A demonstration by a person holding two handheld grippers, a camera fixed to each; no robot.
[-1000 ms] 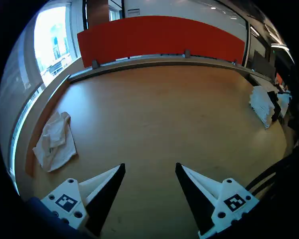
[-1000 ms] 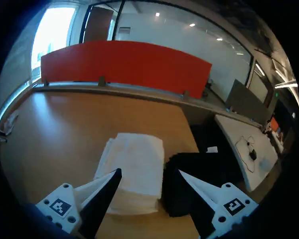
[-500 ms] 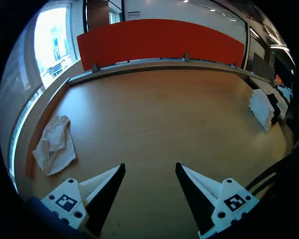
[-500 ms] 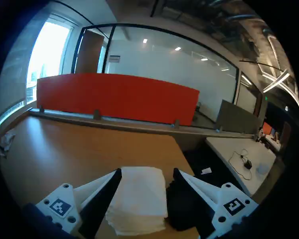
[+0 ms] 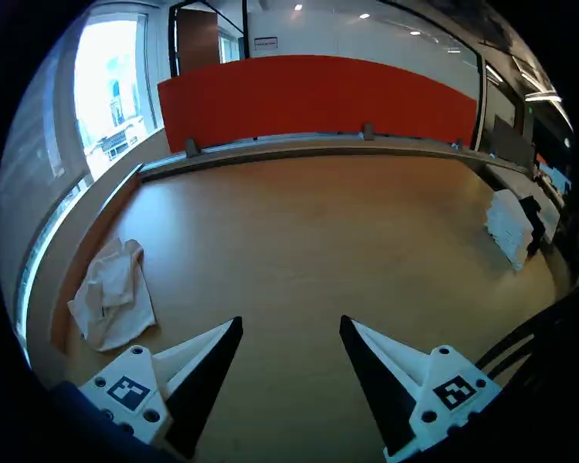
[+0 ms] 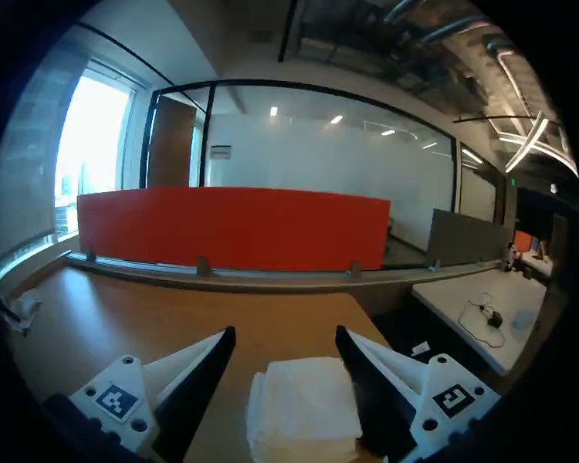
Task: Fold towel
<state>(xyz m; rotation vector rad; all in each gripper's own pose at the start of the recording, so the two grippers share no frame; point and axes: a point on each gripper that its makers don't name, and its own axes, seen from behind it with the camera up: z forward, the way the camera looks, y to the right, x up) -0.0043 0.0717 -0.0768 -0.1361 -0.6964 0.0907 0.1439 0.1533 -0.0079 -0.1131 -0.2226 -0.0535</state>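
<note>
Fingers (image 5: 204,370) of the left gripper (image 5: 290,319) and right gripper (image 6: 286,330) stand apart, empty. One crumpled towel (image 5: 112,293) lies at the worktop's (image 5: 313,224) window-side edge, apparently awaiting pickup. A folded stack (image 6: 305,401) sits below the right gripper, likely finished work.

The left gripper view rides above the left claw (image 5: 290,318), tilted down across the wide counter (image 5: 313,224) toward the red divider (image 5: 320,92). The right gripper view sits lower and nearly level behind the right claw (image 6: 285,329), close over the stack of folded towels (image 6: 305,405). Both views share the counter, the red divider, that stack and the crumpled towel (image 5: 112,297).
</note>
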